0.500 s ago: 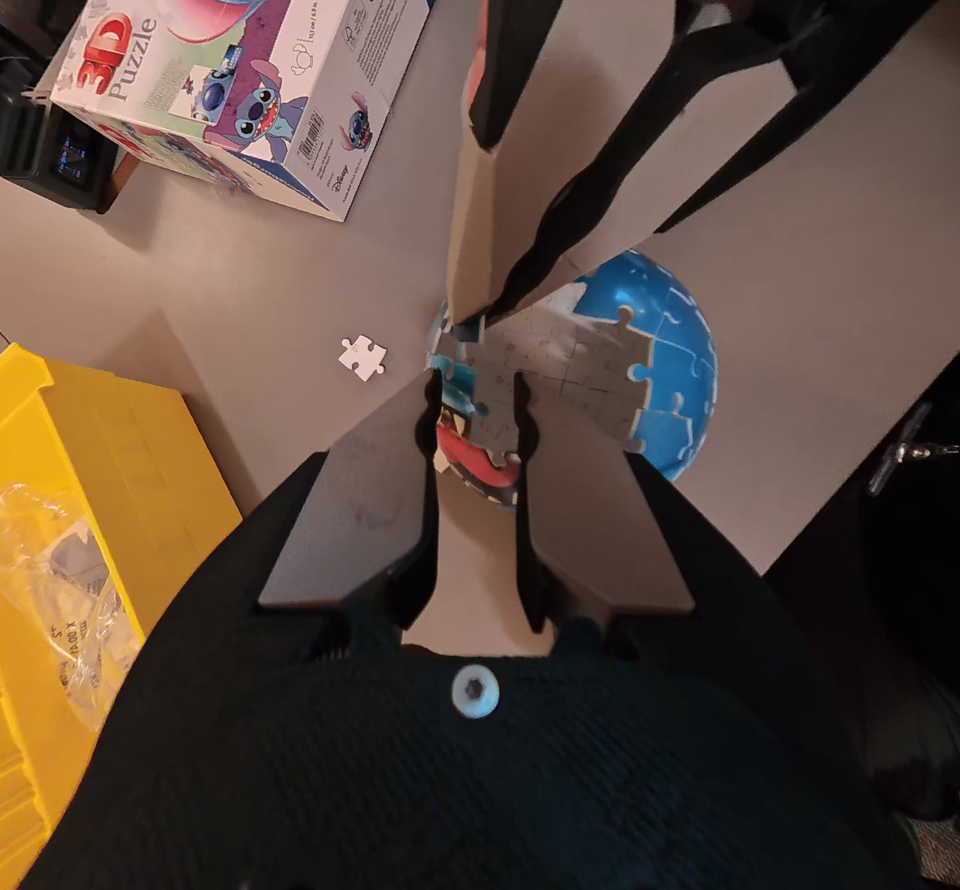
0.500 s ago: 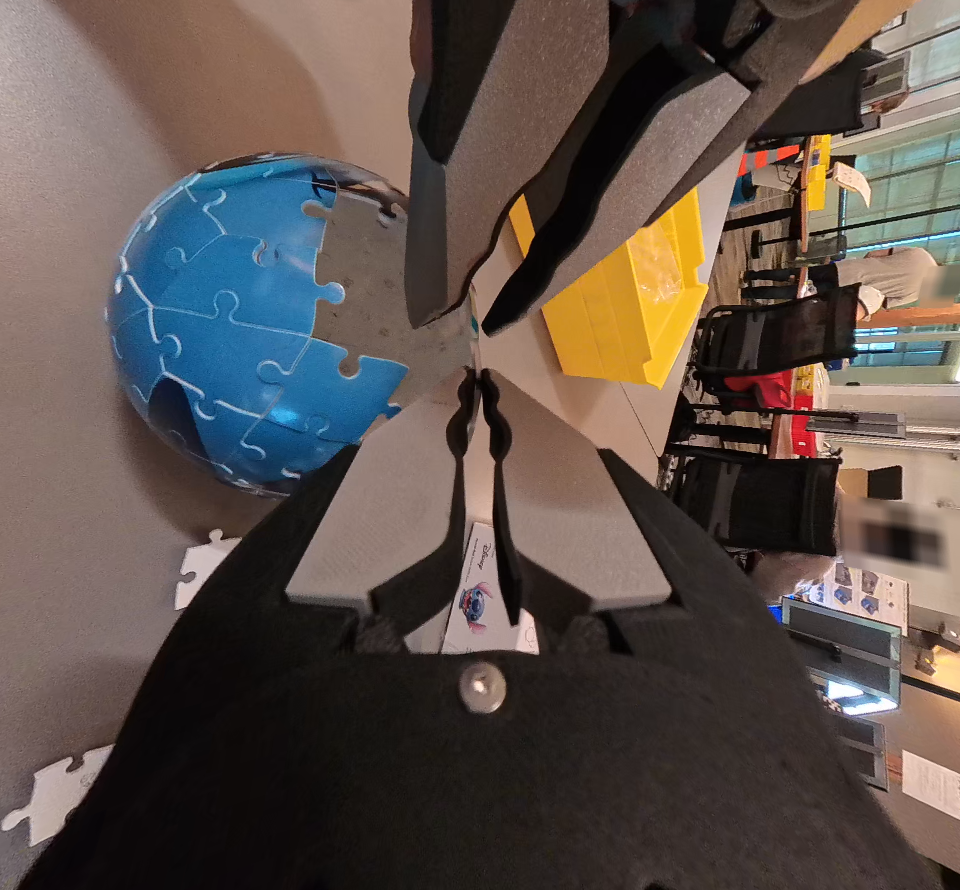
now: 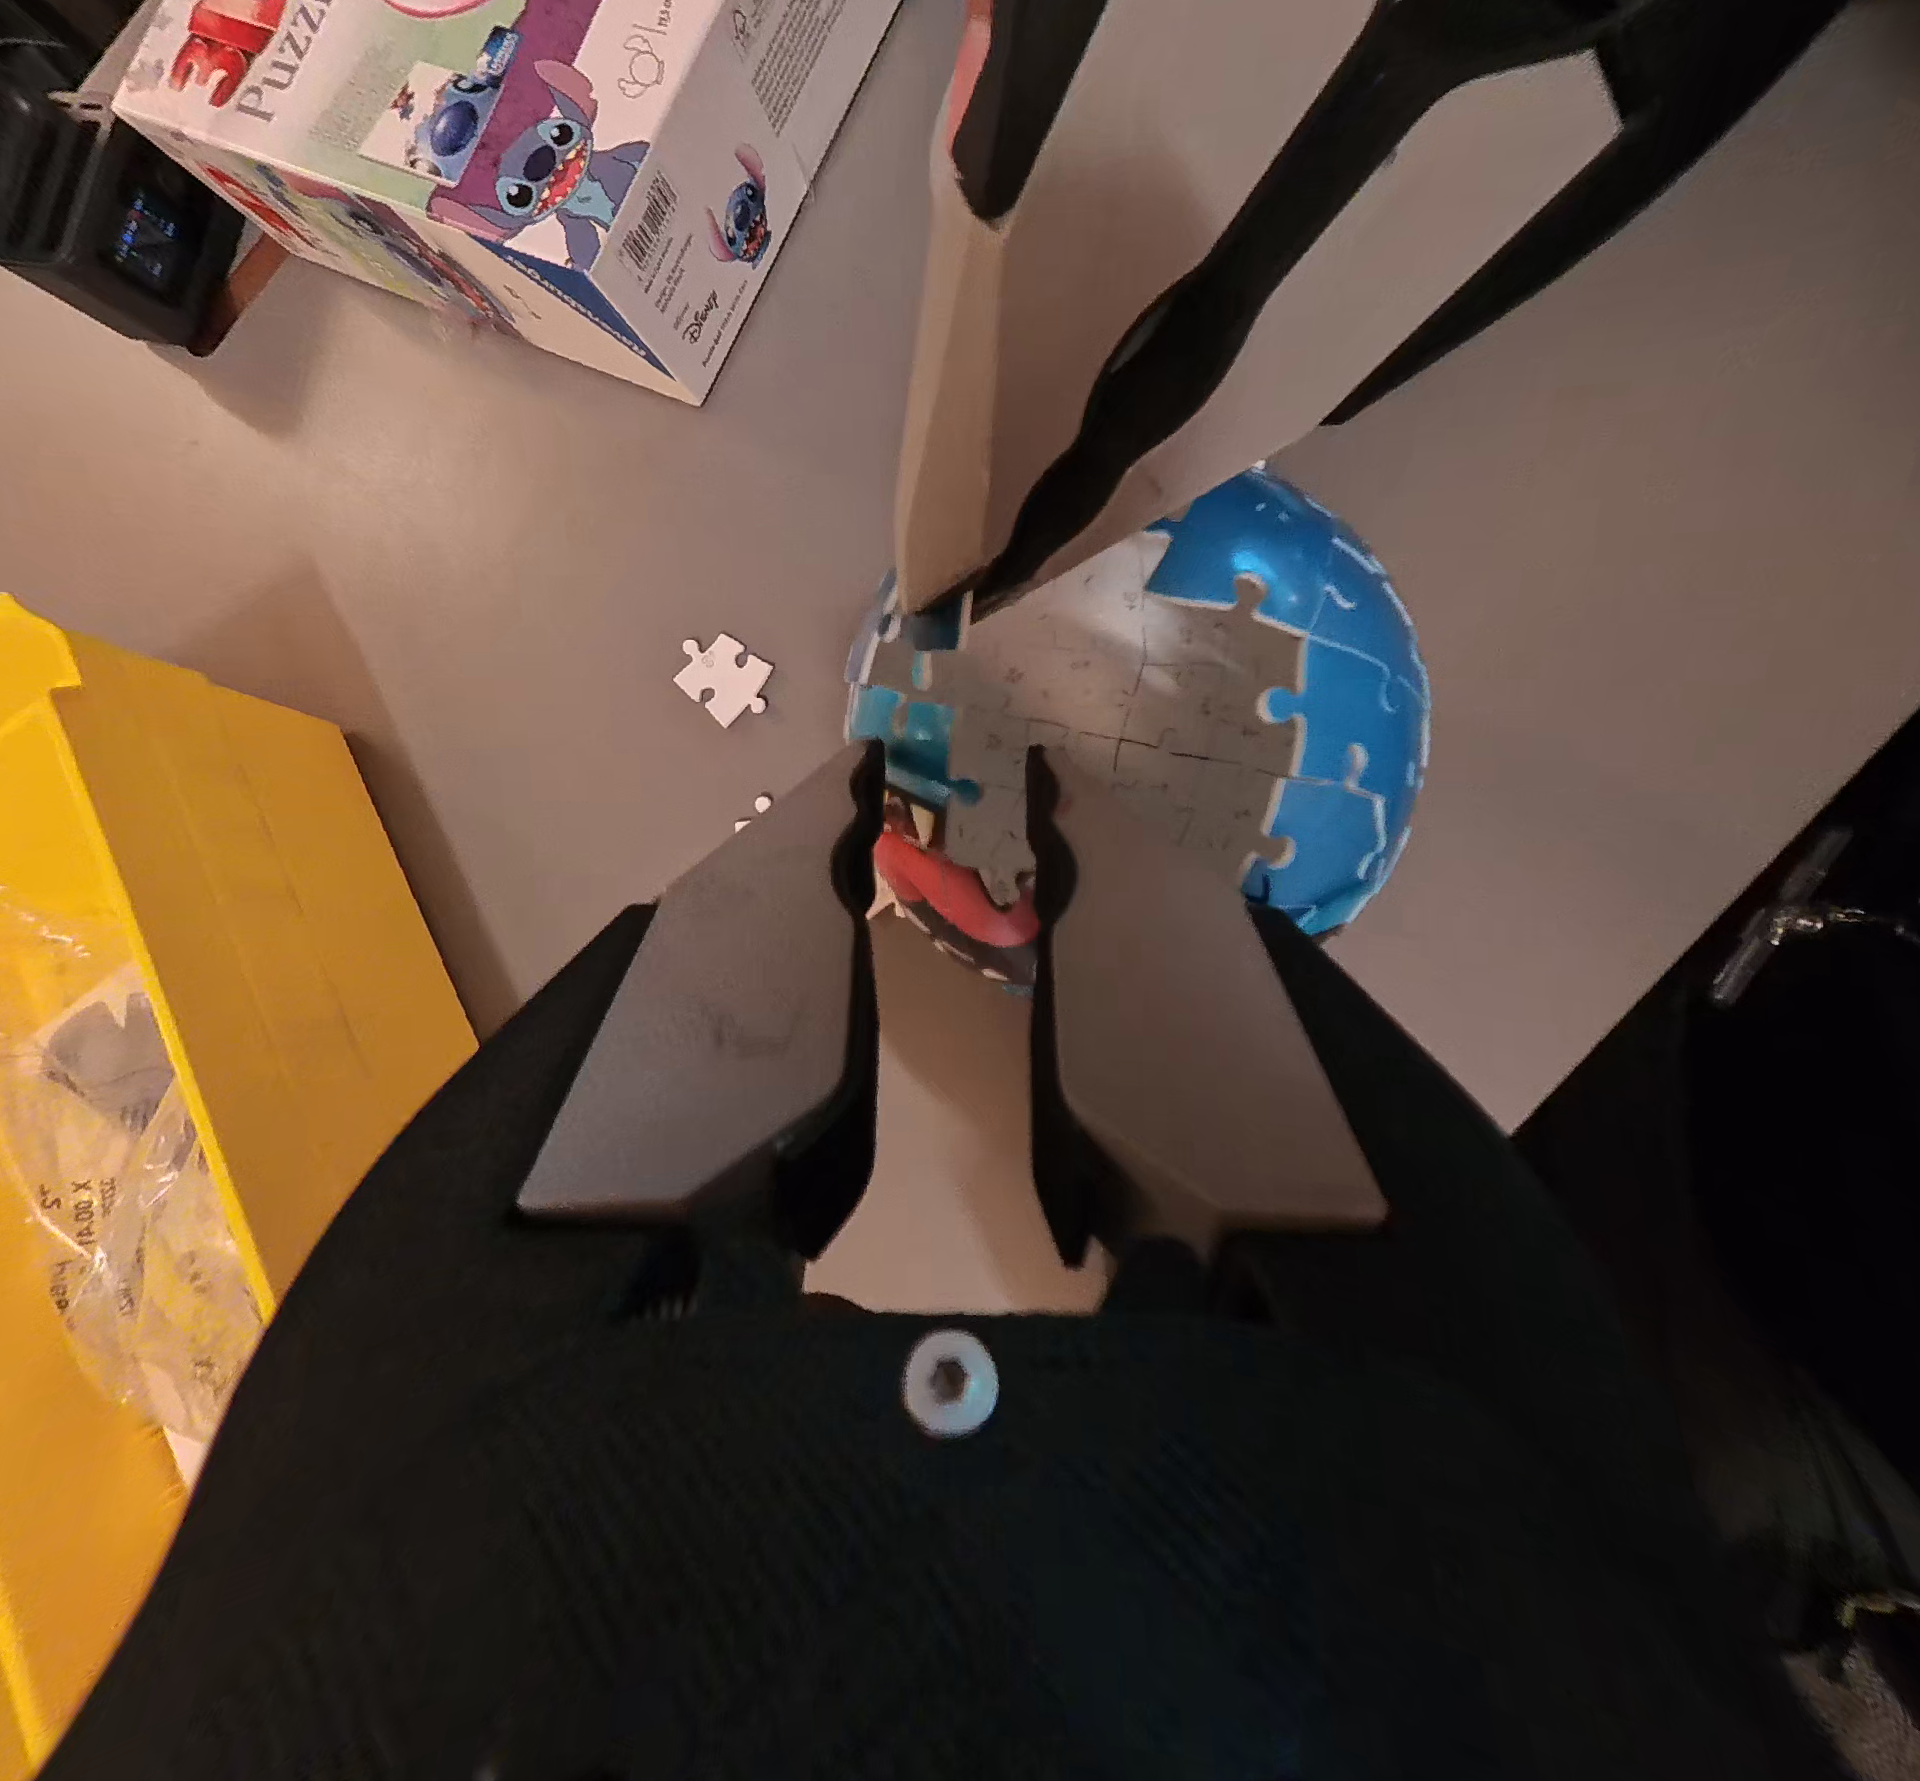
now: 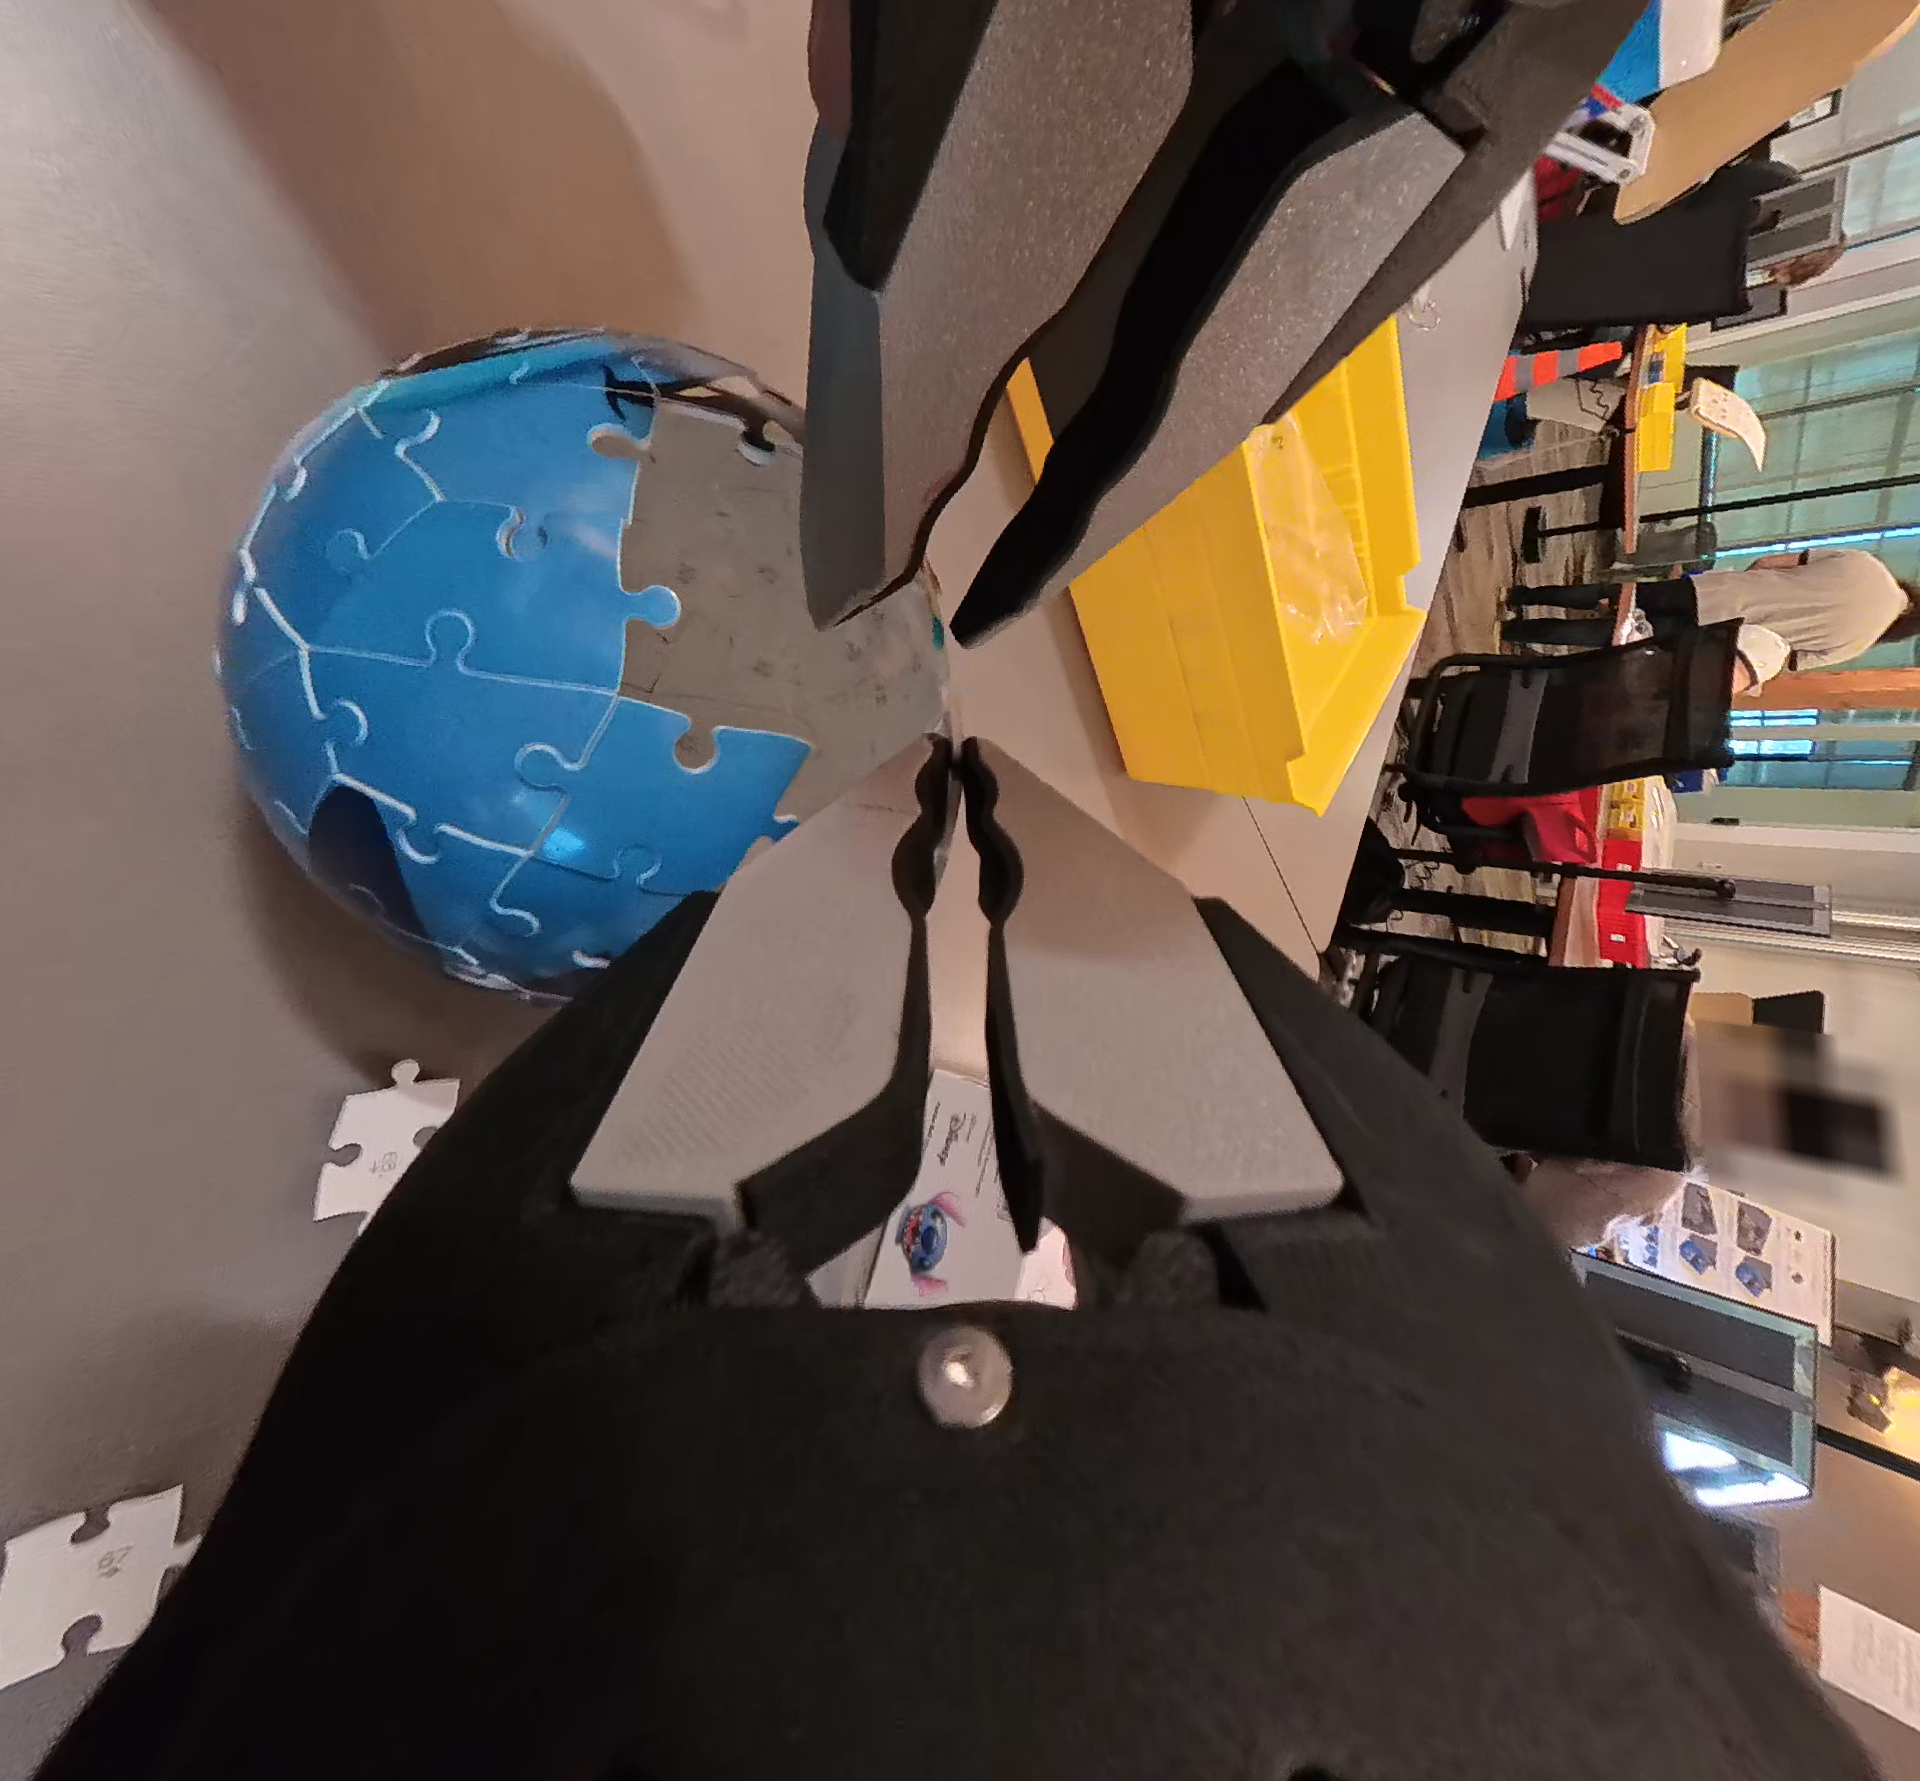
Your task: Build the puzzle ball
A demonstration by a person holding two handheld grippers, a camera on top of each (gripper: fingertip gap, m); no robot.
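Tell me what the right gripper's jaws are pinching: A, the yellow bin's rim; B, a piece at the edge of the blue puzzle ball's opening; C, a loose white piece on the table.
B: the right gripper is shut on an edge-on puzzle piece at the opening of the blue puzzle ball.

Printed lettering — puzzle box (image 3: 540, 121), loose pieces (image 4: 379, 1149) — not transcribed

Loose piece (image 3: 724, 678) beside puzzle ball (image 3: 1340, 692)
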